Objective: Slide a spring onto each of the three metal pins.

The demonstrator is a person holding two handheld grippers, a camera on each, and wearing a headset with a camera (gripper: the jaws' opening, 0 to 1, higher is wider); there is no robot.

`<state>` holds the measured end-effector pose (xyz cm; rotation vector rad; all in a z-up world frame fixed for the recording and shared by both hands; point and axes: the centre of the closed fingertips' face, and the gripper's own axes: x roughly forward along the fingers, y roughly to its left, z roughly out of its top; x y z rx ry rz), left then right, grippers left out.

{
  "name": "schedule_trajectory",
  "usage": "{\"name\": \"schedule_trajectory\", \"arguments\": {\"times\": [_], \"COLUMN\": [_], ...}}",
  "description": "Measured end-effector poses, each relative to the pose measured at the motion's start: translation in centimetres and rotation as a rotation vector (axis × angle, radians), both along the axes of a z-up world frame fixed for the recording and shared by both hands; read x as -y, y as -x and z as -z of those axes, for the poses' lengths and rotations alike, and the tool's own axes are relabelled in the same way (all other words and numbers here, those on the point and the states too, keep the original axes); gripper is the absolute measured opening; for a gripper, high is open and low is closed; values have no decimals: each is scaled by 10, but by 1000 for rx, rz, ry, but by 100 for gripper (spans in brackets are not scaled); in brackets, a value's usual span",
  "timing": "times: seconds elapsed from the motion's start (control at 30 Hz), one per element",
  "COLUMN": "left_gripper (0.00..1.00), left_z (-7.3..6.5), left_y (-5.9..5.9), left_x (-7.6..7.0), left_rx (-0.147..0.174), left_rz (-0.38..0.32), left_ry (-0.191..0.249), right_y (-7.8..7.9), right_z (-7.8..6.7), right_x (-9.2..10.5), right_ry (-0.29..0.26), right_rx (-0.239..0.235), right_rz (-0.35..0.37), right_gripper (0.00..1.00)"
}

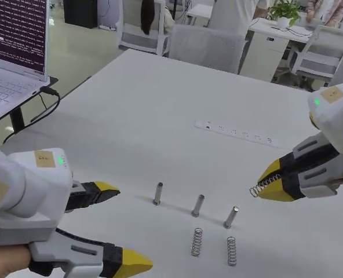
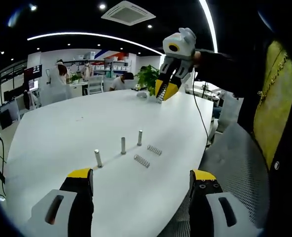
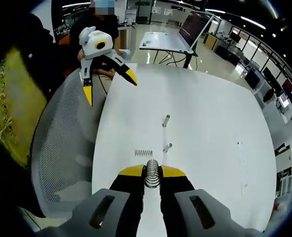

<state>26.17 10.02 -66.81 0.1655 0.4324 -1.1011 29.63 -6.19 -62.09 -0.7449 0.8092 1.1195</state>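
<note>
Three pins (image 1: pixel 198 205) stand bare in a row near the worktop's (image 1: pixel 160 116) near edge. Two loose springs (image 1: pixel 197 241) lie flat between that row and the edge, just beside the middle and right-hand pins. The right tool (image 1: pixel 274 182) is clamped on the held spring (image 1: pixel 263 185), raised off the worktop to the right of the row. The left tool (image 1: pixel 131 227) hangs with its jaws wide apart and nothing between them, toward the near left corner.

Risks, as judged:
- The grip takes the held spring near one end only, so the free coils may droop or swing and miss a pin top.
- A coil catching on a pin may tip the pin. Whether the pins are fixed cannot be told.
- A harder squeeze could make the held spring pop out of the jaws.

Views compared: the right gripper view shows the held spring end-on and centred between the tips, with two pins ahead. The left gripper view shows all three pins and both loose springs. The head view shows the held spring jutting sideways toward the row.
</note>
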Motion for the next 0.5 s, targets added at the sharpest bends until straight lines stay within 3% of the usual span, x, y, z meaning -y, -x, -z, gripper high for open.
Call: {"name": "schedule_trajectory", "arguments": {"times": [0.27,0.5], "left_gripper": [78,77], "left_z": [0,0], "left_y": [2,2], "left_x": [1,5], "left_rx": [4,5], "left_rz": [-8,-9], "left_ry": [3,14], "right_y": [-17,-25], "right_z": [4,18], "right_x": [10,11], "right_ry": [52,129], "right_rx": [-16,-45], "right_rz": [-5,-35], "right_gripper": [8,8]}}
